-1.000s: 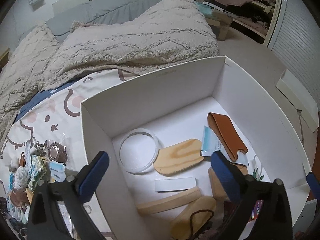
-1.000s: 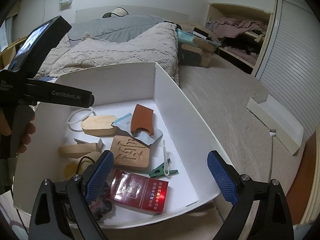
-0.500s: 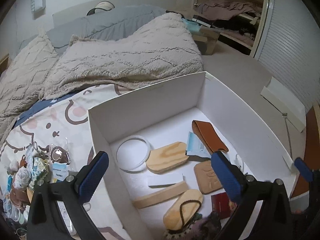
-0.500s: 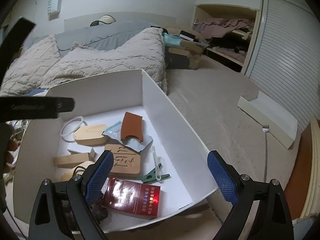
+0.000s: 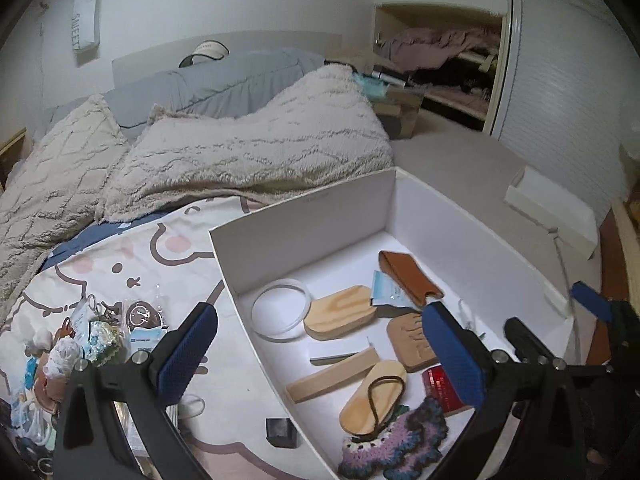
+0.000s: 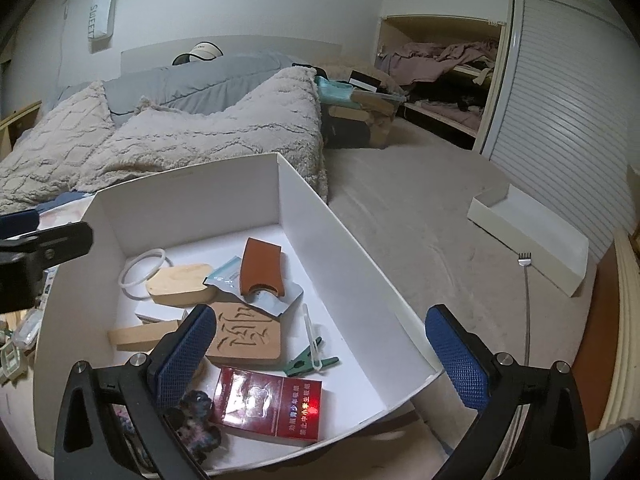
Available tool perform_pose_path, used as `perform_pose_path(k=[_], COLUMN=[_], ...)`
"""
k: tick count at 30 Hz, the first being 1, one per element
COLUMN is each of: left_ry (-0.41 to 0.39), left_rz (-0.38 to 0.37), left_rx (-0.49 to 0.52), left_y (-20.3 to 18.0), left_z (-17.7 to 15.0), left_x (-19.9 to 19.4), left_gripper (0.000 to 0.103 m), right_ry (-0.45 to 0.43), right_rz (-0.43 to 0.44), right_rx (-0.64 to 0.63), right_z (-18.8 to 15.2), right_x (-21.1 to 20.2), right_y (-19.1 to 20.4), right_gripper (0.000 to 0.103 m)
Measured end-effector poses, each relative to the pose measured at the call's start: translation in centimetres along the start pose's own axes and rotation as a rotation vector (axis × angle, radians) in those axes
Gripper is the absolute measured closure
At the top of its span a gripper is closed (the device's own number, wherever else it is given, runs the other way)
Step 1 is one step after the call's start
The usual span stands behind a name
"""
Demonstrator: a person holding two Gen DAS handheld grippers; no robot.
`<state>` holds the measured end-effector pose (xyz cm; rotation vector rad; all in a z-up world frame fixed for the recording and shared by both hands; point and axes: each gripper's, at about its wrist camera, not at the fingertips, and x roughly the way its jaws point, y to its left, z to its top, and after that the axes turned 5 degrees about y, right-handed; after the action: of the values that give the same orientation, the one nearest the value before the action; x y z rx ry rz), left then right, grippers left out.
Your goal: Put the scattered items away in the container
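A white box (image 5: 304, 208) (image 6: 192, 184) stands on the bed and holds a brown leather case (image 5: 408, 276) (image 6: 260, 266), wooden pieces (image 5: 340, 316) (image 6: 180, 282), a white ring (image 5: 280, 308), a carved wooden block (image 6: 244, 334), a red pack (image 6: 272, 404), a green clip (image 6: 308, 362) and a crocheted piece (image 5: 396, 444). A pile of scattered small items (image 5: 92, 332) lies on the sheet left of the box, and a small black cube (image 5: 282, 432) lies by its wall. My left gripper (image 5: 320, 352) is open and empty above the box's left wall. My right gripper (image 6: 320, 360) is open and empty over the box's near end.
A beige fuzzy blanket (image 5: 248, 152) and grey pillows (image 5: 208, 84) fill the bed behind the box. A white lid (image 6: 528, 236) and a thin fork-tipped rod (image 6: 527, 304) lie on the beige surface to the right. An open closet (image 6: 440, 76) stands behind.
Both grippers have pulled back and up from the box, so more of the bed and the scattered pile shows. Both stay open and empty.
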<state>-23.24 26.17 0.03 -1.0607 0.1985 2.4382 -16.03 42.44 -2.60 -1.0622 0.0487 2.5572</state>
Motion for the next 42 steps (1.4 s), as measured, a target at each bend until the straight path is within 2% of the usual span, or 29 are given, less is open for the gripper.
perform_pose_path(k=[4, 11, 25, 42], left_ry=[-0.043, -0.110, -0.191, -0.238], left_rz=[-0.007, 0.064, 0.131, 0.173], left_rx=[-0.016, -0.016, -0.050, -0.043], left_y=[0.4, 1.0, 2.3, 2.4], left_z=[-0.4, -1.2, -3.8, -7.5], left_x=[-1.8, -4.3, -8.5, -12.2], left_gripper=[0.000, 0.000, 0.000, 0.000], right_ry=[-0.019, -0.043, -0.128, -0.191], right_rz=[0.006, 0.023, 0.078, 0.140], right_rx=[0.012, 0.014, -0.014, -0.050], right_z=[0.1, 0.4, 0.5, -1.1], right_x=[-0.5, -1.3, -4.4, -8.6], right_y=[0.2, 0.6, 2.3, 2.9], right_gripper=[0.000, 0.000, 0.000, 0.000])
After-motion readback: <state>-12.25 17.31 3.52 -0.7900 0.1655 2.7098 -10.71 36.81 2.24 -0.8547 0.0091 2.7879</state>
